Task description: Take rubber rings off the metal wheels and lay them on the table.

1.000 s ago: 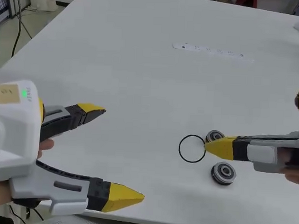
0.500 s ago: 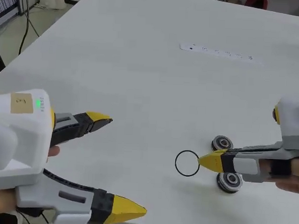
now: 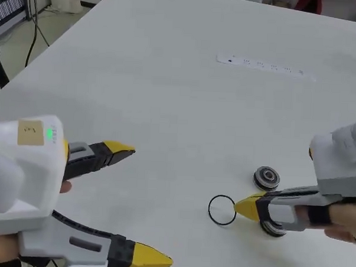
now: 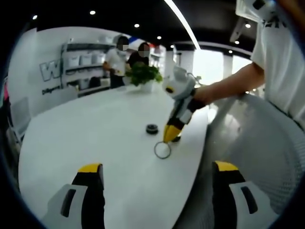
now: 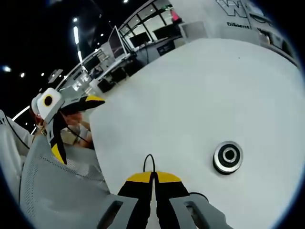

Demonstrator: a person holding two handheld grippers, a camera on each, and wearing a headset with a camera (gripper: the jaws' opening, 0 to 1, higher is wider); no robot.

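**Head view.**
- Bench (image 3: 168, 91): white, flat.
- Right claw (image 3: 241, 207), lower right: jaws closed together, tip at the right edge of the rubber ring (image 3: 222, 197).
- Rubber ring: thin black loop at lower centre, apparently flat on the bench.
- Near wheel (image 3: 274, 228): partly hidden under the right claw.
- Far wheel (image 3: 266, 177): just above the right claw, apart from the rubber ring.
- Left claw (image 3: 136, 205), lower left: jaws spread wide, holding nothing, well apart from the work.

**Left gripper view.**
- Own jaws rise wide apart at the bottom, with bare bench between them.
- At centre, the right claw's yellow tip touches the rubber ring. Both wheels sit just behind it.

**Right gripper view.**
- Yellow tips meet at bottom centre.
- A thin black arc rises from between the tips, so the rubber ring is judged pinched.
- The far wheel at right shows a dark outer band, judged to be a ring not yet removed.

**Handling, step in hand: laying the ring down.**
- Keep the loop flat against the bench before letting go.
- Part the jaws only slightly.
- Draw back along the claw's own line, so the soft ring neither clings and drags nor snags the near wheel beneath.
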